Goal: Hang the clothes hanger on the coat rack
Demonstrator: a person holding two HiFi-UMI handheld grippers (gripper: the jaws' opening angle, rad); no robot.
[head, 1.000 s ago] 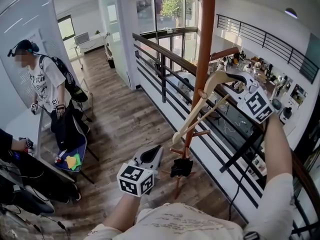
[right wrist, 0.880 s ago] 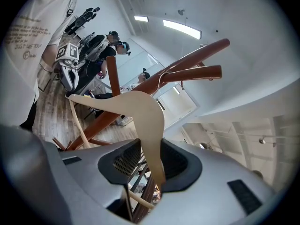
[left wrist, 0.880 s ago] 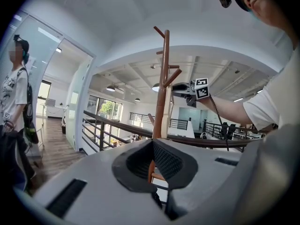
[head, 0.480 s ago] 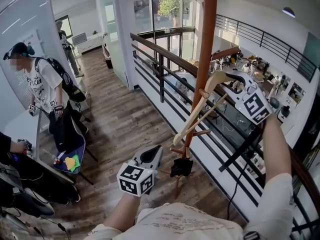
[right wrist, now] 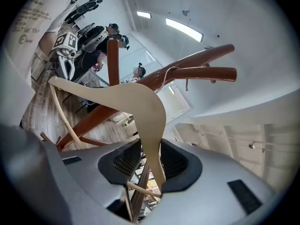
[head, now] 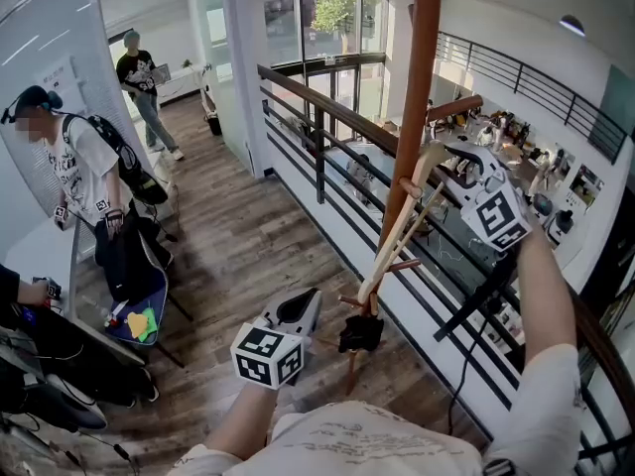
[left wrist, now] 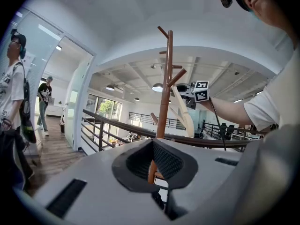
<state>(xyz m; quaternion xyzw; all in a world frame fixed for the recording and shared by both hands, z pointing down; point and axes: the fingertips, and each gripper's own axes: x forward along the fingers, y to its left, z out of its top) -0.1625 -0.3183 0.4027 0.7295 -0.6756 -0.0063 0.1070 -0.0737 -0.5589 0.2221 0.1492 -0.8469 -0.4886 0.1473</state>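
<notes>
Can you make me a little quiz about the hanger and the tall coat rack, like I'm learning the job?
1. True or false: the left gripper is holding the pale wooden clothes hanger.
2. Where is the hanger? A) high up beside the brown wooden coat rack pole; B) flat on the wooden floor; C) hooked on the black railing.
3. Fill in: the ___ gripper is clamped on the hanger.
Key: 1 false; 2 A; 3 right gripper.

Head view down, gripper views up, 3 share coat rack (head: 422, 67)
</notes>
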